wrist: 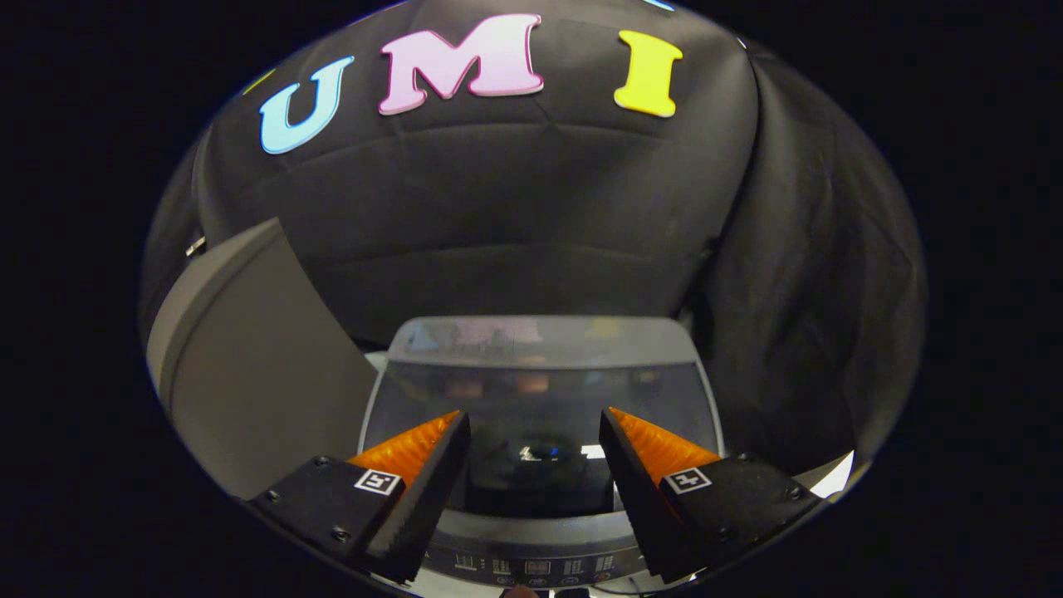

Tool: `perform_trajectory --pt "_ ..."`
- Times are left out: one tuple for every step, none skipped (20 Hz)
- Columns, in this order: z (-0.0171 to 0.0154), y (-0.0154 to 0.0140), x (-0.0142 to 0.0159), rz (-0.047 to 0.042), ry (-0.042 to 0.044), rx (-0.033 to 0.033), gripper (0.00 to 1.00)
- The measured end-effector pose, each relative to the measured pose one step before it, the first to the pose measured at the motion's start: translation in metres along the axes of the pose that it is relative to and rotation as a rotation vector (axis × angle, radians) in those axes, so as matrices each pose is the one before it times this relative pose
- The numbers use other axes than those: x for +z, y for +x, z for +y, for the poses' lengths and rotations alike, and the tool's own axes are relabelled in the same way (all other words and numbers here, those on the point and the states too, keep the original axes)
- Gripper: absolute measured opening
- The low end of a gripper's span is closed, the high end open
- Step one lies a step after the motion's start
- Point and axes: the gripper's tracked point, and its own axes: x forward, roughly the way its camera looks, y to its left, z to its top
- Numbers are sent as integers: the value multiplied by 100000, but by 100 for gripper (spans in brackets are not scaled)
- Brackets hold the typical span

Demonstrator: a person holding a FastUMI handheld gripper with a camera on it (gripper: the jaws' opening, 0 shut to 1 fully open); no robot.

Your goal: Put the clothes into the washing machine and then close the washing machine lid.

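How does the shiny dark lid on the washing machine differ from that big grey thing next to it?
The lid is dark and glossy, with reflections on it; the grey thing is matte and plain. The lid lies flat under the gripper, whose jaws are open and empty; the grey thing rises tilted beside the machine. Both look smooth.
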Motion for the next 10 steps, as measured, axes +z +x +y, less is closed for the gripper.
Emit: perform_trajectory --pt "-217 216 -1203 1466 139 -486 99" --pt "-123 51 -1238 1587 451 -463 99" --pt "-113 87 -849 1140 322 -472 99" --pt "-236 242 -704 1304 395 -403 99" --pt "-148 173 -587 1053 46 -371 99" --pt "-199 219 -571 1024 -170 -394 99" --pt "-82 178 -452 1071 -34 -99 99" --pt "15 93 -299 562 127 -115 99" --pt "30 34 -256 456 168 251 99" --pt "83 214 -128 633 2 -100 99"
